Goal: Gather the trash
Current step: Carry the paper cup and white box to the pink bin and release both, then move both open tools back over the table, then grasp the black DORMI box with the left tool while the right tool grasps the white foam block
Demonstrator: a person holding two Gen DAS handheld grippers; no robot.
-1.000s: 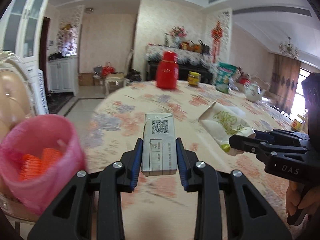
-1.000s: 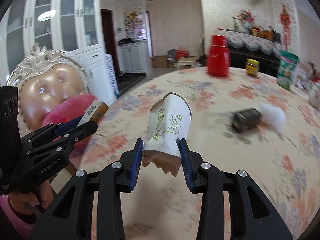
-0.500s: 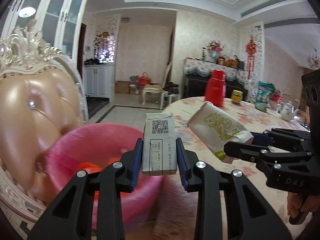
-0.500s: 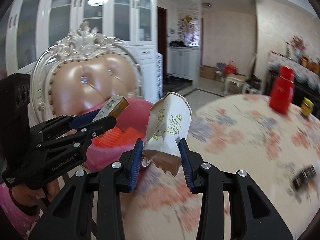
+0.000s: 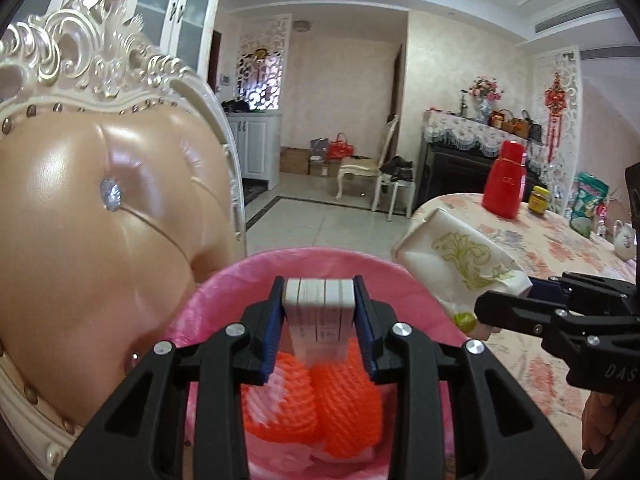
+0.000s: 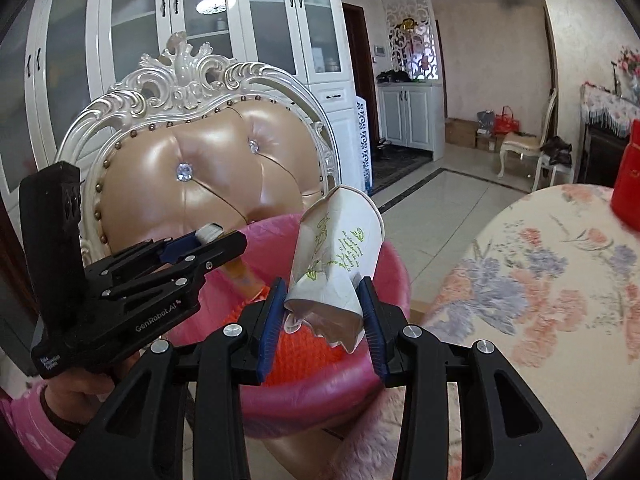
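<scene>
A: Pink liner marks the trash bin (image 5: 224, 292) on the chair seat. At left, the left gripper (image 5: 320, 320) clamps a small carton (image 5: 320, 300) directly over orange netting (image 5: 344, 400) already inside.

B: And right?

A: The right gripper (image 6: 324, 316) grips a crushed paper cup (image 6: 336, 256) by its base above the bin's near rim, its jaws having just been easing apart. Both look light; the cup is soft and deforms, and the carton seems stiffer, best held by its flat sides.

table (image 5: 560, 248): floral cloth | on it: red flask (image 5: 505, 184), yellow-lid jar (image 5: 538, 200), white teapot (image 5: 625, 236), green packet (image 5: 588, 200)
</scene>
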